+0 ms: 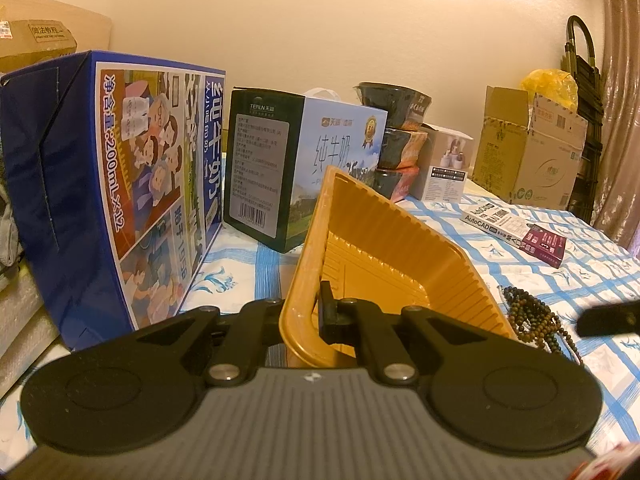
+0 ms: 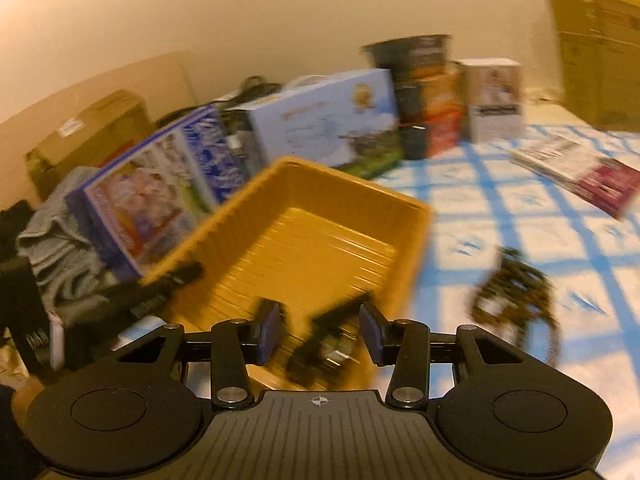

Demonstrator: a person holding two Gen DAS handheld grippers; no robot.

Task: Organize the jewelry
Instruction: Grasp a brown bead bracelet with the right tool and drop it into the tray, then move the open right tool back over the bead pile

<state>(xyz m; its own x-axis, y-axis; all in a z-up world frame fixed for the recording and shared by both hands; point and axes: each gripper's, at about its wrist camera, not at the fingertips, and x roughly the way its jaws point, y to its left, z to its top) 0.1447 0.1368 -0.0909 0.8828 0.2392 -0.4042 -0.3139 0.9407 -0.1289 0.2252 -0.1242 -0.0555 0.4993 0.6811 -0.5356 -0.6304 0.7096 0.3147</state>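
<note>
While left gripper (image 1: 308,312) pinches tilted yellow tray (image 1: 384,248) rim — right gripper (image 2: 320,332) parted over dark blurred piece (image 2: 328,344), unpressed; bead strands (image 2: 516,296) lie rightward, nearer right.

The ribbed yellow tray (image 1: 384,248) sits tilted, its near rim clamped in the left gripper (image 1: 310,312). Dark beaded strands (image 1: 532,316) lie heaped on the cloth just right of it. A blurred dark piece (image 2: 324,340) (unclear what) lies between the parted right gripper (image 2: 320,332) fingers.

Plain cream wall (image 1: 380,20), warm light, pinkish curtain (image 1: 618,100) right, blue-checked cloth (image 1: 580,264) below
</note>
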